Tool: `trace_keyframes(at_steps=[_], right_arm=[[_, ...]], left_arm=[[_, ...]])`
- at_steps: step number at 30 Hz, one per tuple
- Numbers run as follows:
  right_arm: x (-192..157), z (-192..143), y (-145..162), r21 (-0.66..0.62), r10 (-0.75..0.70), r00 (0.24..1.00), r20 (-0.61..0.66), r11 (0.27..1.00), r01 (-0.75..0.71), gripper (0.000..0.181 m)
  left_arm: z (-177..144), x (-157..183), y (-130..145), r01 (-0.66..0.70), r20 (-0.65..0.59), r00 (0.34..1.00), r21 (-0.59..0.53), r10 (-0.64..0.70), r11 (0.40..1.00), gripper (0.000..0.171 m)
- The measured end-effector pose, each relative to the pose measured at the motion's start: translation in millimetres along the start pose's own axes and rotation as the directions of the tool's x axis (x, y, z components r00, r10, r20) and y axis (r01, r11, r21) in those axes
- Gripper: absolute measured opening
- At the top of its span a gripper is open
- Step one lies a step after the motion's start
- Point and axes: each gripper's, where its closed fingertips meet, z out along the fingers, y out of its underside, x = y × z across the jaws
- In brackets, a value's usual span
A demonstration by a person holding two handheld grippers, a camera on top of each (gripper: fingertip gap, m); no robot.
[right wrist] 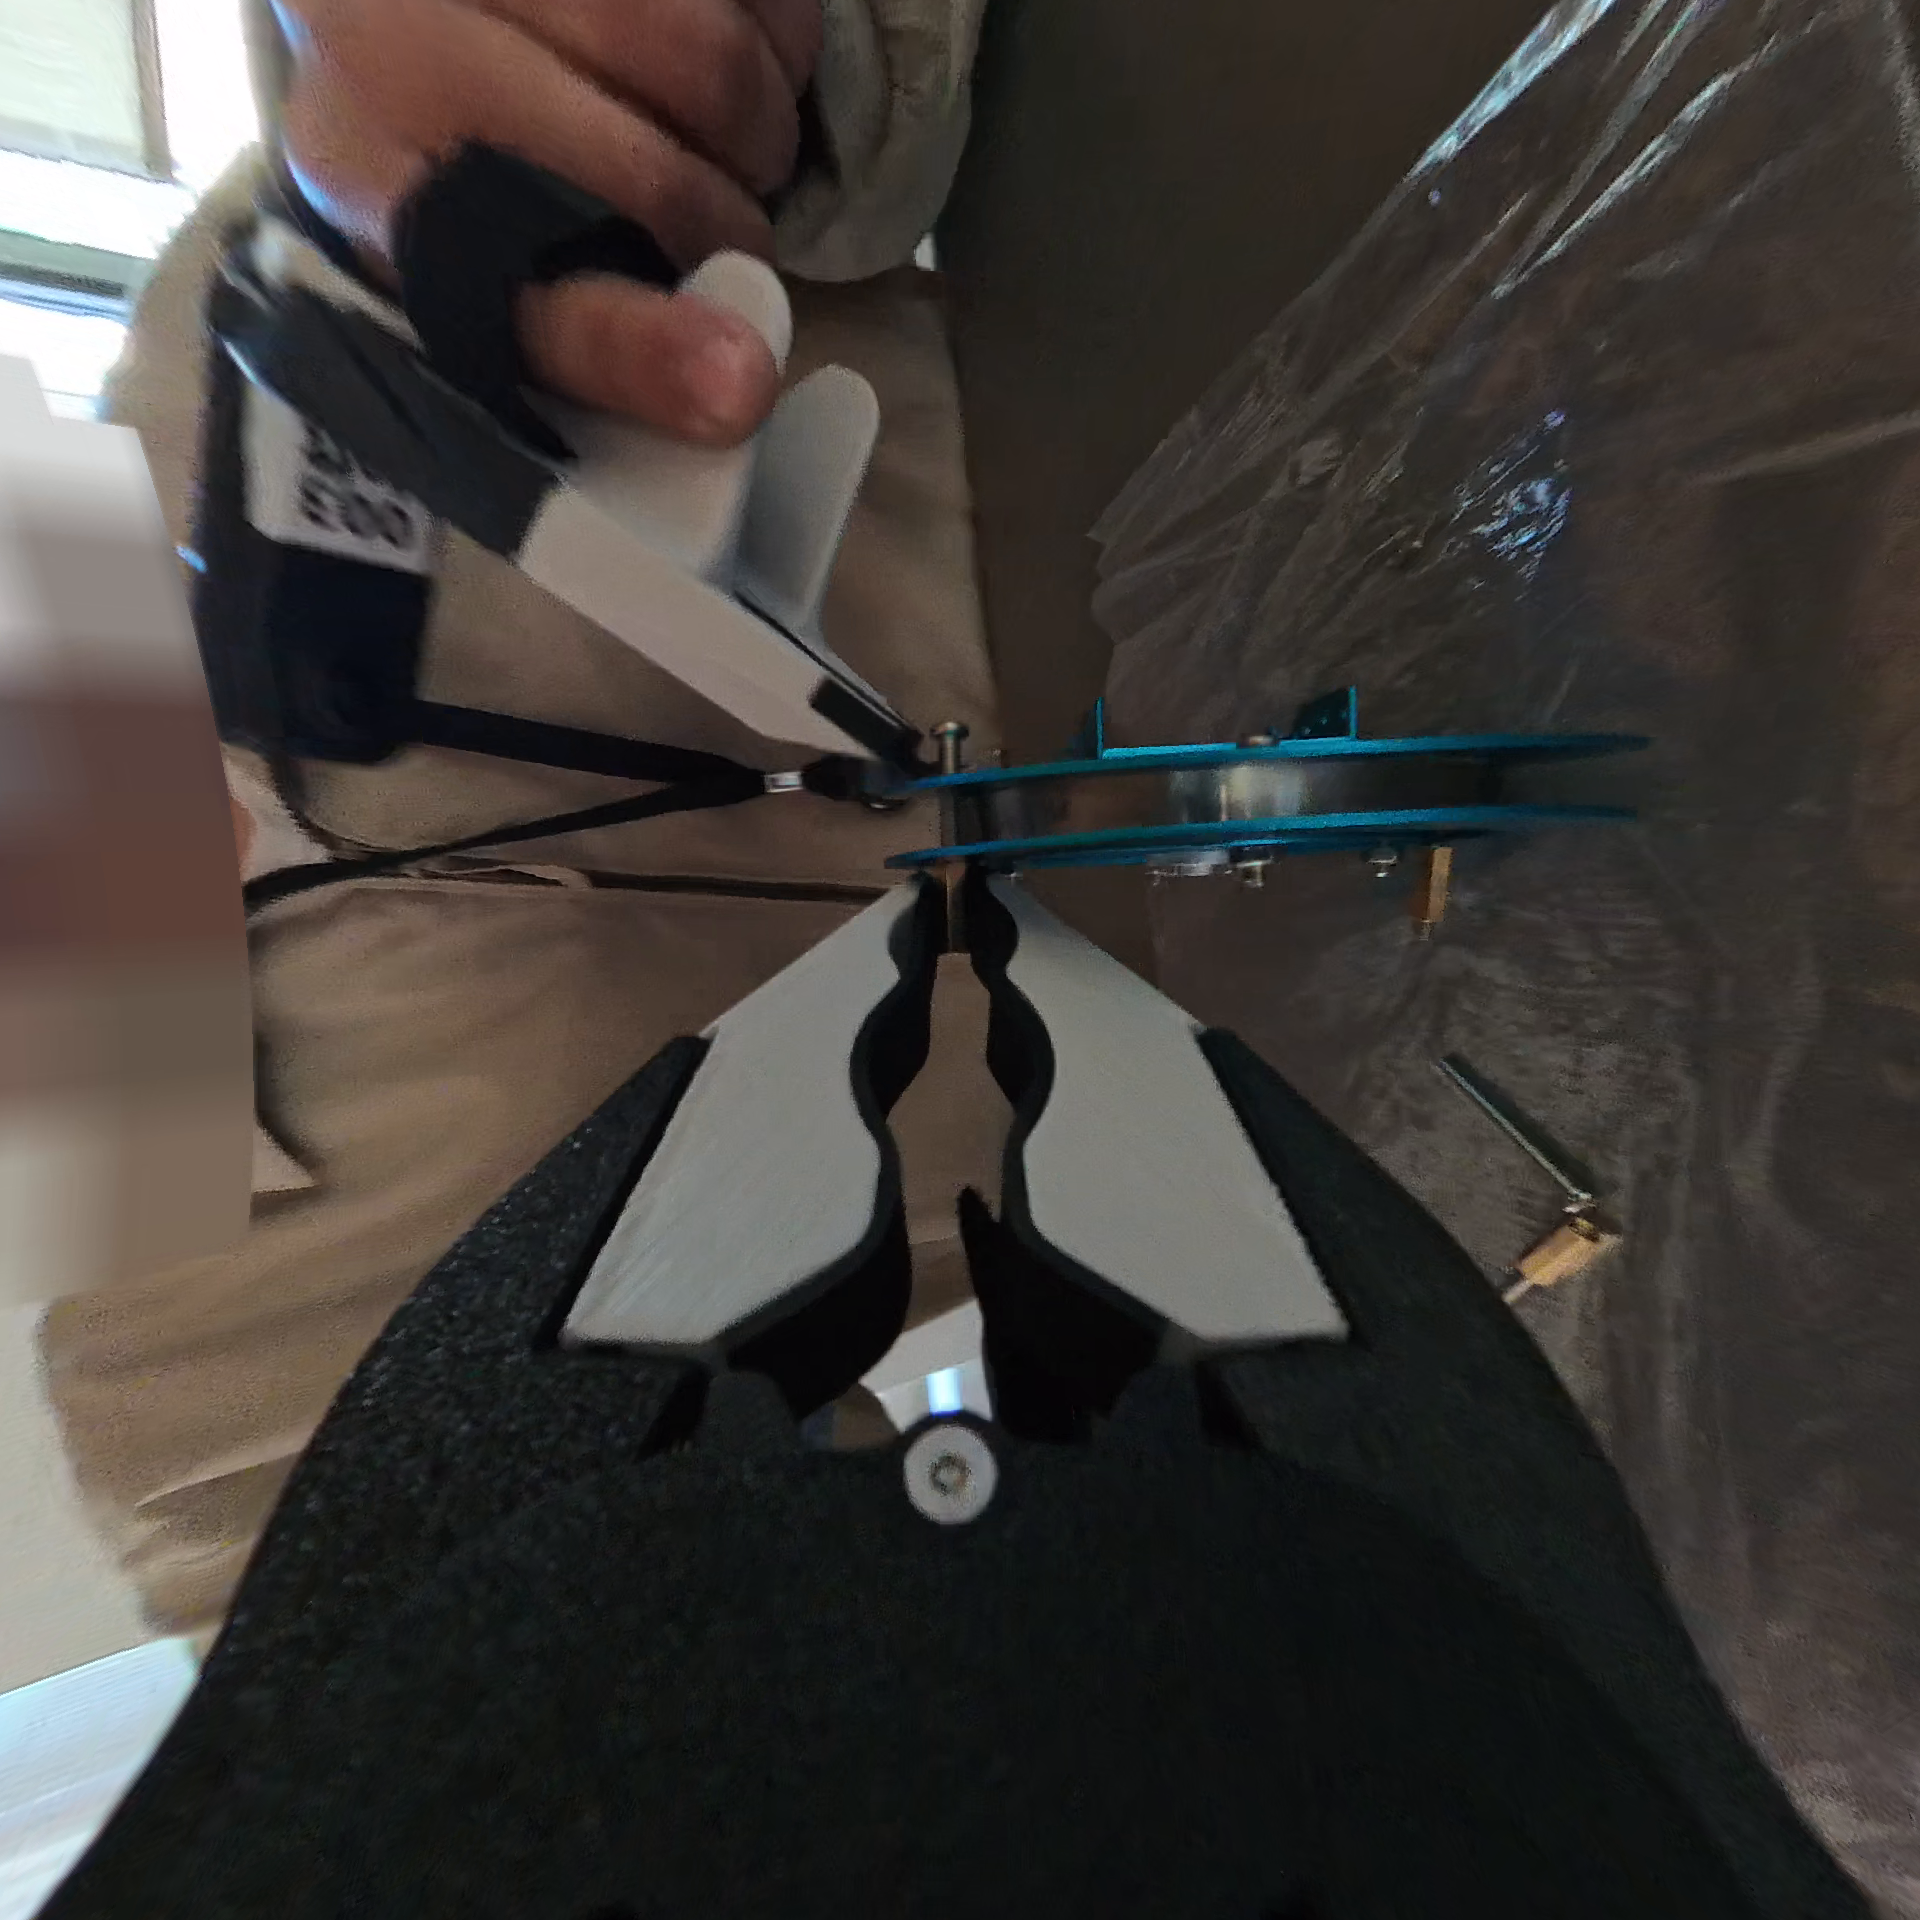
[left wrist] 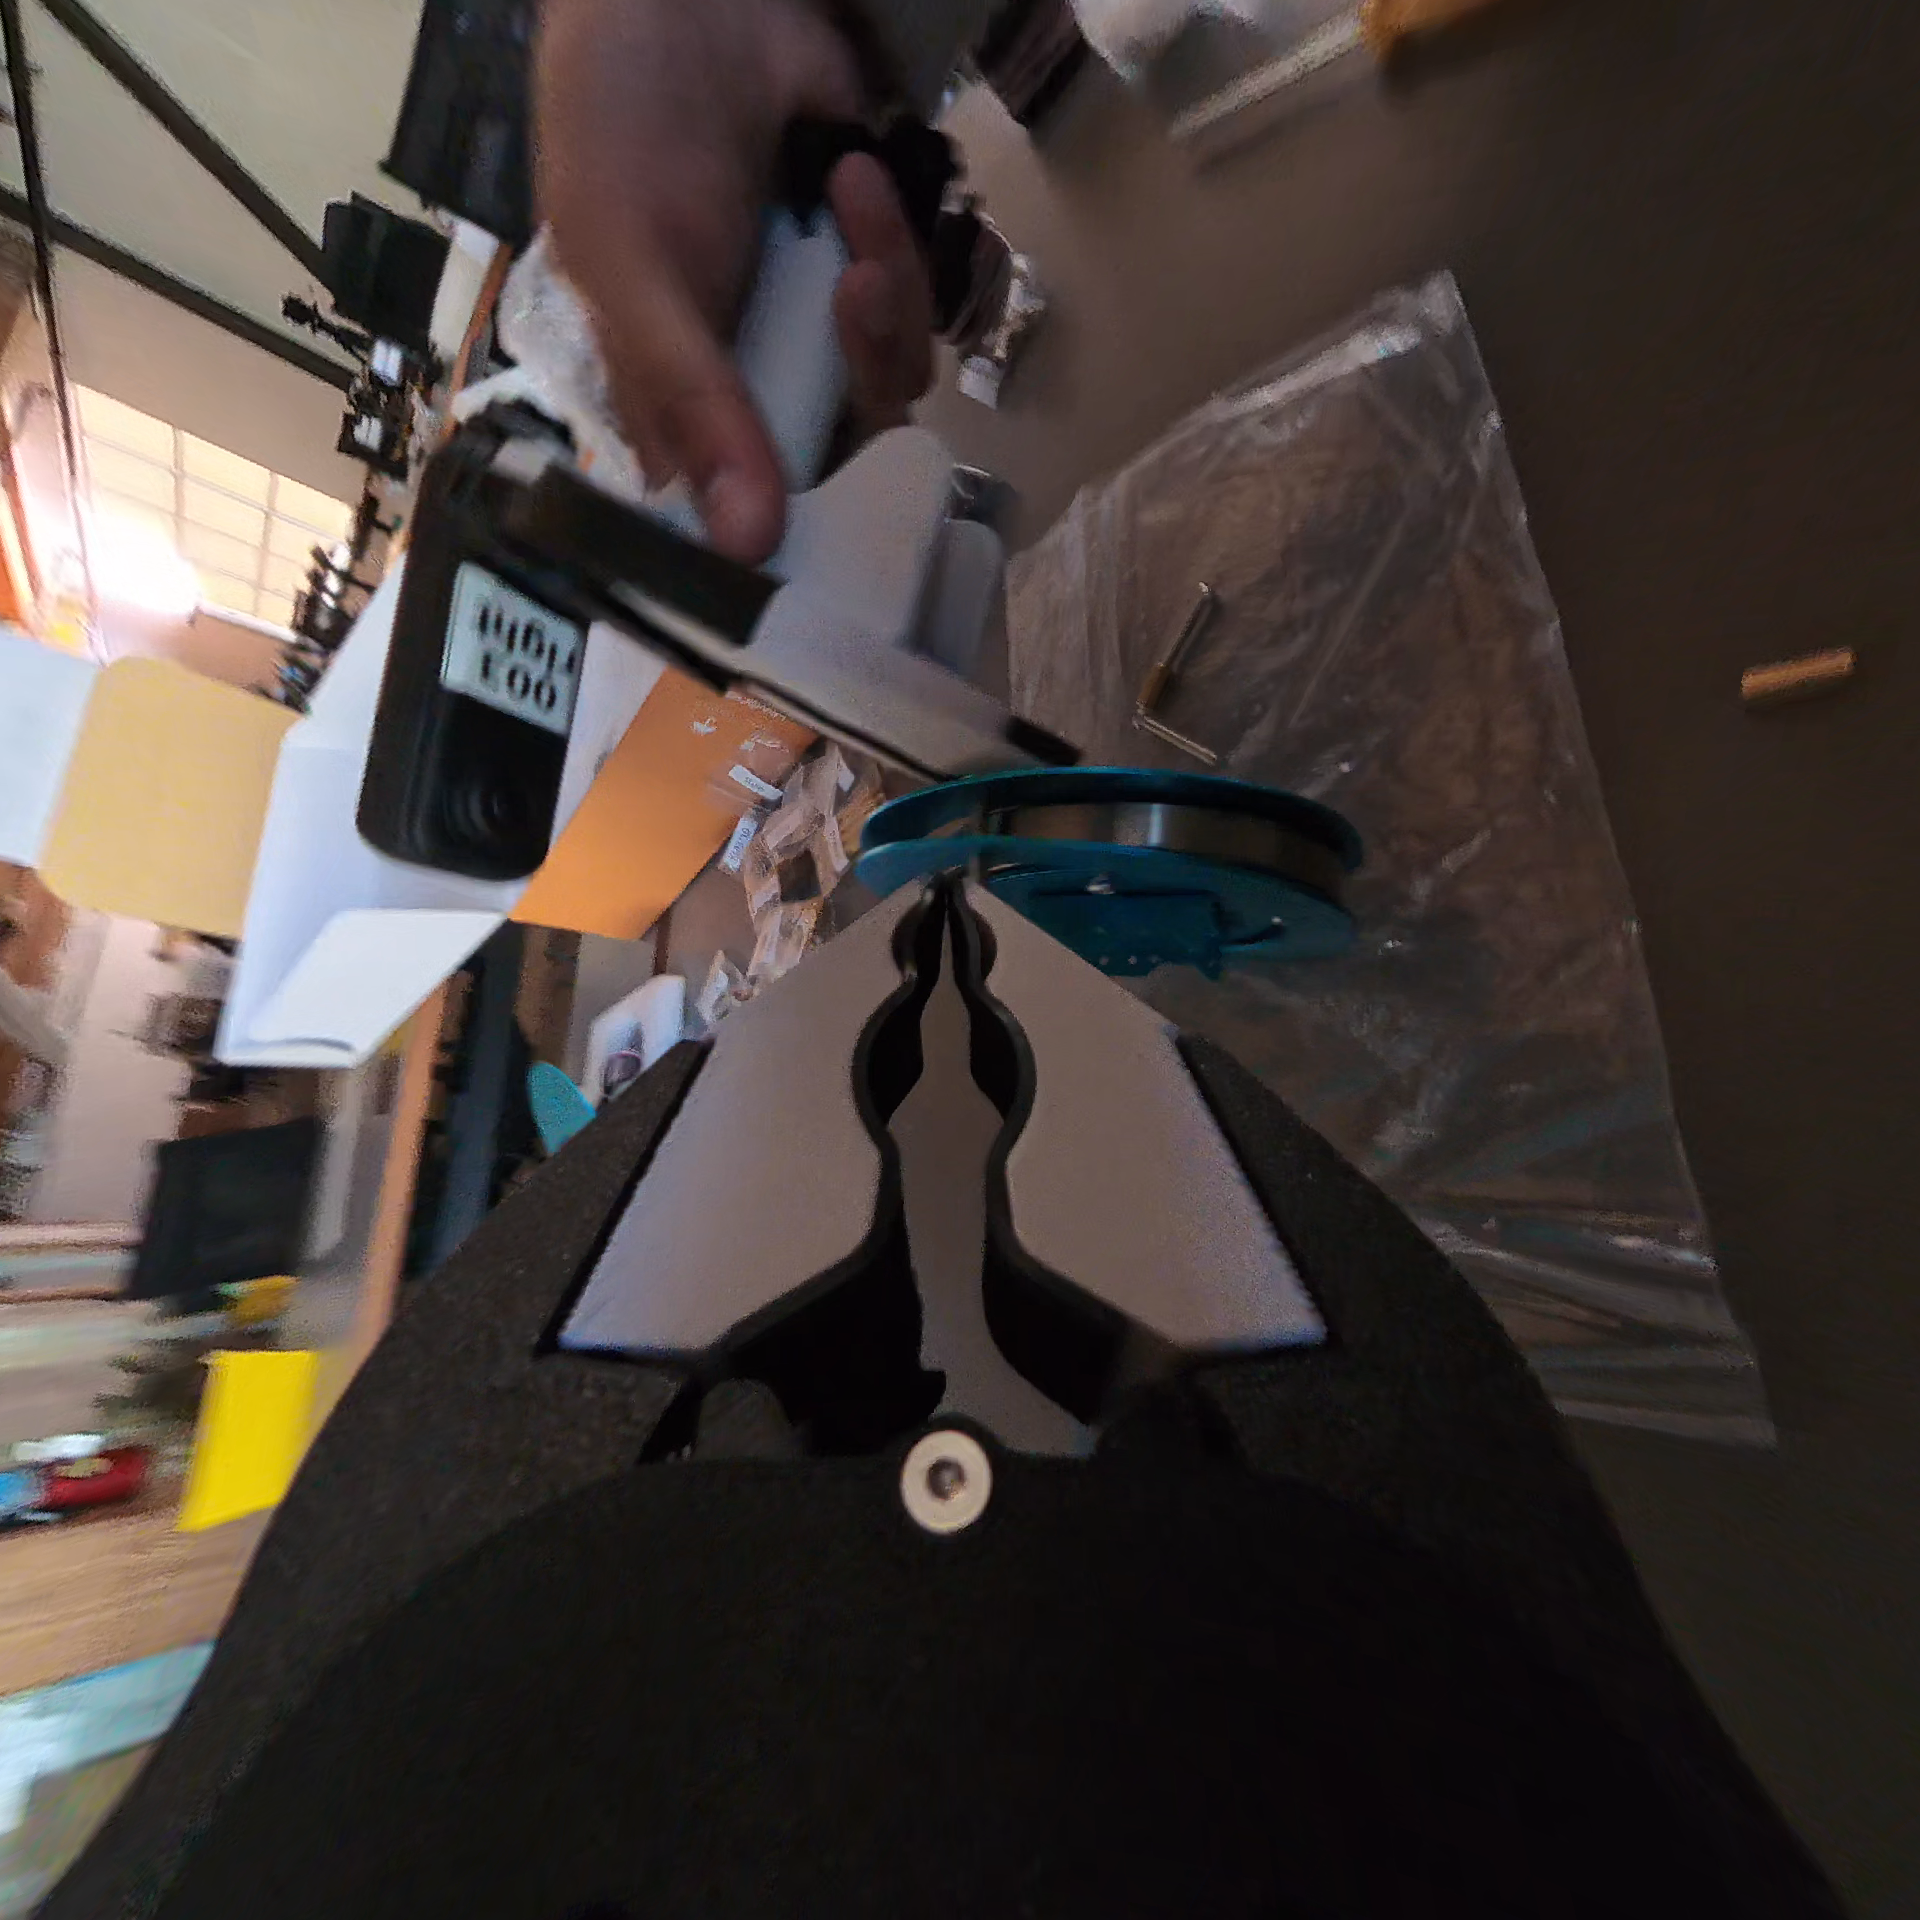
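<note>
My left gripper (left wrist: 948, 891) is pinched nearly closed on a screw at the rim of the blue two-plate assembly (left wrist: 1117, 873). My right gripper (right wrist: 954, 914) clamps a brass standoff (right wrist: 954, 920) under the lower plate. Both hold the assembly above the plastic-covered surface (right wrist: 1558, 520), where an Allen key (left wrist: 1174, 665) and a loose standoff lie.

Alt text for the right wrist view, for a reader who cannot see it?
The right gripper is shut on a brass standoff under a blue two-plate assembly. The left gripper meets the assembly's edge by a screw; clear plastic sheet lies behind.
</note>
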Motion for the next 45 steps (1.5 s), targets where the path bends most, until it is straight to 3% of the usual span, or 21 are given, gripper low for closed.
trace_keyframes(at_steps=[3,6,8,11,16,18,20,24,26,28,32,36,42,45], right_arm=[[4.5,-2.3,-0.9,0.015,-0.091,0.989,-0.117,0.996,0.093,0.004],[8.3,-3.1,-1.9,0.011,-0.184,0.954,-0.238,0.981,0.192,0.003],[10.4,-3.5,-3.1,0.002,-0.233,0.923,-0.307,0.969,0.246,0.003],[12.3,-3.9,-4.4,-0.017,-0.283,0.878,-0.386,0.954,0.300,0.004],[16.2,-6.5,-8.2,-0.122,-0.376,0.756,-0.536,0.920,0.371,0.004],[19.7,-10.1,-11.9,-0.208,-0.459,0.625,-0.631,0.876,0.434,0.004],[22.7,-14.6,-15.4,-0.322,-0.547,0.445,-0.709,0.813,0.485,0.004],[29.4,-29.4,-26.6,-0.643,-0.681,-0.112,-0.724,0.607,0.468,0.004],[28.7,-32.7,-29.6,-0.739,-0.674,-0.316,-0.667,0.548,0.392,0.005],[26.3,-33.5,-31.7,-0.800,-0.645,-0.473,-0.600,0.492,0.344,0.006],[15.7,-39.0,-34.8,-0.860,-0.466,-0.745,-0.477,0.420,0.289,0.010],[3.0,-36.6,-31.2,-0.909,-0.243,-0.919,-0.311,0.358,0.213,0.015],[21.0,-49.4,-31.1,-0.846,-0.135,-0.912,-0.386,0.446,0.292,0.033],[19.5,-45.8,-34.6,-0.860,-0.102,-0.931,-0.352,0.427,0.278,0.024]], left_arm=[[-6.3,-9.8,0.3,0.313,-0.142,0.943,0.075,-0.300,0.947,0.010],[-5.6,-4.5,-5.8,0.624,-0.402,0.736,0.092,-0.544,0.776,0.013],[1.1,-1.1,-0.5,0.679,-0.458,0.673,0.073,-0.580,0.730,0.013],[11.8,9.6,9.1,0.612,-0.448,0.720,0.048,-0.530,0.790,0.013],[14.9,14.9,9.4,0.389,-0.407,0.843,0.013,-0.351,0.921,0.013],[16.2,11.4,12.1,0.291,-0.356,0.894,0.002,-0.271,0.957,0.012],[16.9,9.7,14.1,0.220,-0.325,0.921,-0.017,-0.214,0.975,0.005],[16.1,10.0,15.1,0.169,-0.340,0.923,-0.055,-0.178,0.984,0.003],[13.8,11.8,14.1,0.220,-0.390,0.891,-0.078,-0.233,0.972,0.003],[12.2,13.5,13.4,0.283,-0.442,0.848,-0.091,-0.293,0.955,0.003],[14.5,8.5,14.9,0.521,-0.536,0.668,-0.157,-0.515,0.839,0.002],[13.8,4.5,17.7,0.644,-0.626,0.493,-0.205,-0.604,0.737,0.003],[13.3,3.4,17.9,0.721,-0.692,0.316,-0.270,-0.649,0.638,0.002],[13.6,2.1,18.7,0.741,-0.700,0.270,-0.286,-0.661,0.607,0.002]])
